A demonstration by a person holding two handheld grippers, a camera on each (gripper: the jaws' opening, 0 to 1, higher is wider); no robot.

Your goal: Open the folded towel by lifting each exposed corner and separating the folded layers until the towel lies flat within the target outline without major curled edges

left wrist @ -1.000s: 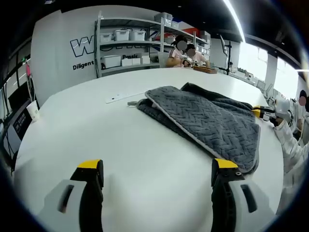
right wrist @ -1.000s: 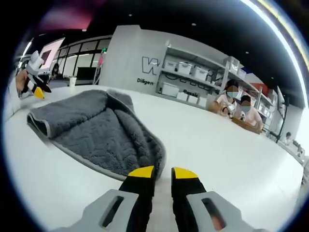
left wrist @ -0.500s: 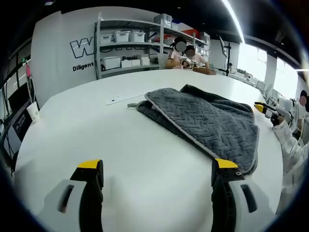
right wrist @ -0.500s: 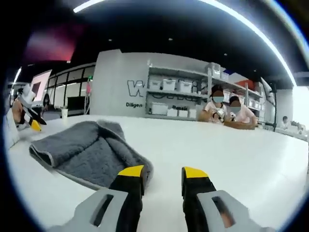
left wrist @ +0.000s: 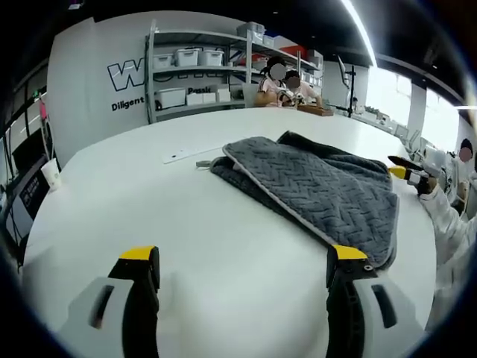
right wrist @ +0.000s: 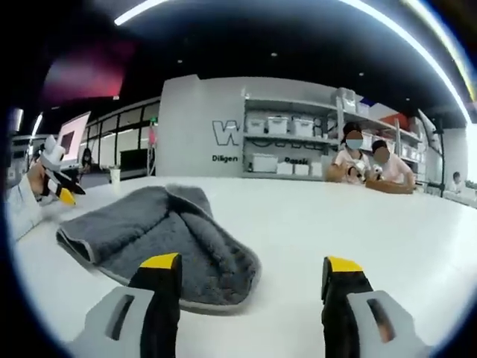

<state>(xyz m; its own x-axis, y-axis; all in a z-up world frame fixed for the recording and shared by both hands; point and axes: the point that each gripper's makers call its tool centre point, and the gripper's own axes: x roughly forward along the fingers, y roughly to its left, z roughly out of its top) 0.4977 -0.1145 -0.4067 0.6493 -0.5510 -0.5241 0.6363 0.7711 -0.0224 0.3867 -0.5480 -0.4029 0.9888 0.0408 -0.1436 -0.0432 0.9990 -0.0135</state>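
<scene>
The right gripper [right wrist: 250, 272] now has its jaws spread wide apart, where a second ago they stood almost together; nothing is between them. It hangs low over the white table [right wrist: 387, 231], and the grey towel [right wrist: 160, 239] lies just ahead of its left jaw, the nearest rounded edge close to that yellow tip. The left gripper [left wrist: 242, 261] has not changed: its jaws stay wide apart and empty, with the towel [left wrist: 317, 186] ahead and off toward its right jaw, one corner lying just beside that tip.

The towel is folded, an upper layer with a pale hem resting over a darker layer that pokes out at the far edge. No target outline can be made out on the table. A thin white strip [left wrist: 190, 151] lies on the table beyond the towel in the left gripper view.

The opening of the right jaws reads as preparation to take a corner. I judge the unfolding has not really begun; no layer is lifted yet.
</scene>
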